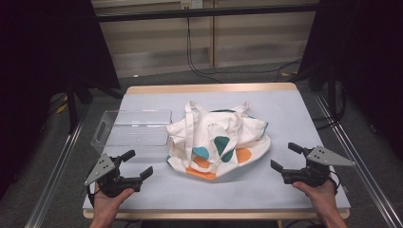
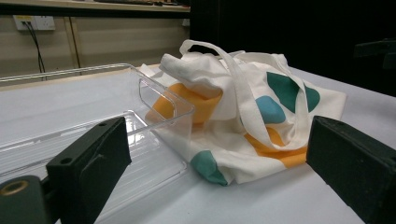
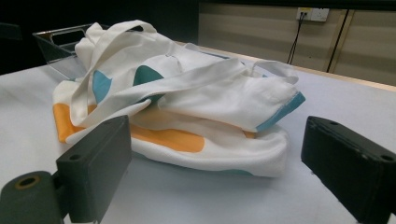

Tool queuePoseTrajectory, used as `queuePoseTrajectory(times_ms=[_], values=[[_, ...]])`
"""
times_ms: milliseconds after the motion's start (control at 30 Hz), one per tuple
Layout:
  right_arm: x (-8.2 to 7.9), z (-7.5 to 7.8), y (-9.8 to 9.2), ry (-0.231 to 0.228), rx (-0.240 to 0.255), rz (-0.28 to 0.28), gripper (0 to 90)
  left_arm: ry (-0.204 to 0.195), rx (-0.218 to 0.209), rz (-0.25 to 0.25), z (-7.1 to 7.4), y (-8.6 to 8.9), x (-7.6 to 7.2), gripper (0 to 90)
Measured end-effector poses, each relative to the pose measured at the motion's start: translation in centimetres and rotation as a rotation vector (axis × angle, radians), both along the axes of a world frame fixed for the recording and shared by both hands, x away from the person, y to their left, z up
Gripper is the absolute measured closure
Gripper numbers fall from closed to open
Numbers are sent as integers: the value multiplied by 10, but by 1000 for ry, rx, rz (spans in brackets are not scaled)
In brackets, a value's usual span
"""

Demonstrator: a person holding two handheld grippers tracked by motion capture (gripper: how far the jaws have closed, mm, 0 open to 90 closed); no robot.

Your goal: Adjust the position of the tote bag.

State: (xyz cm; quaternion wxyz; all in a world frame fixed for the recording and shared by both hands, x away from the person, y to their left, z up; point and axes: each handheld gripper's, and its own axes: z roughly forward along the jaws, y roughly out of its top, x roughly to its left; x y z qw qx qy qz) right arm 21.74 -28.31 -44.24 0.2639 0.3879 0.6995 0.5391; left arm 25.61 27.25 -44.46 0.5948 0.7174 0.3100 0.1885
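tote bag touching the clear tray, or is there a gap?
Touching. In the left gripper view the tote bag lies pressed against the clear tray's end wall, its orange patch showing through the plastic; the high view shows their edges meeting.

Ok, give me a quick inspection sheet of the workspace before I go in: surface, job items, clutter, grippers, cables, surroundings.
Surface: pale blue table top with wooden edge, flat.
Job's things: crumpled white tote bag with teal, blue and orange patches, lying mid-table; clear plastic tray touching its left side, nothing in it.
Clutter: nothing seen.
Grippers: left gripper and right gripper both open, near the front edge either side of the bag, holding nothing.
Cables: black cables hang from a wall socket behind the table.
Surroundings: dark curtains both sides, grey floor.
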Motion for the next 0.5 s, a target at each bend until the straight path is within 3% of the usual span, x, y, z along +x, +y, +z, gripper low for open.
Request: queuePoseTrajectory(times_ms=[67, 133, 200, 333, 500], values=[[0, 0, 0, 1, 0, 1, 85, 2, 8, -2, 0, -1, -1, 59], [1, 0, 1, 11, 6, 8, 100, 2, 58, -17, 1, -3, -1, 67], [2, 0, 1, 14, 9, 12, 105, 10, 36, -20, 0, -5, 0, 69], [1, 0, 1, 24, 11, 13, 142, 4, 74, -16, 1, -4, 1, 72], [2, -1, 2, 35, 20, 23, 174, 14, 63, -16, 1, -5, 4, 91]])
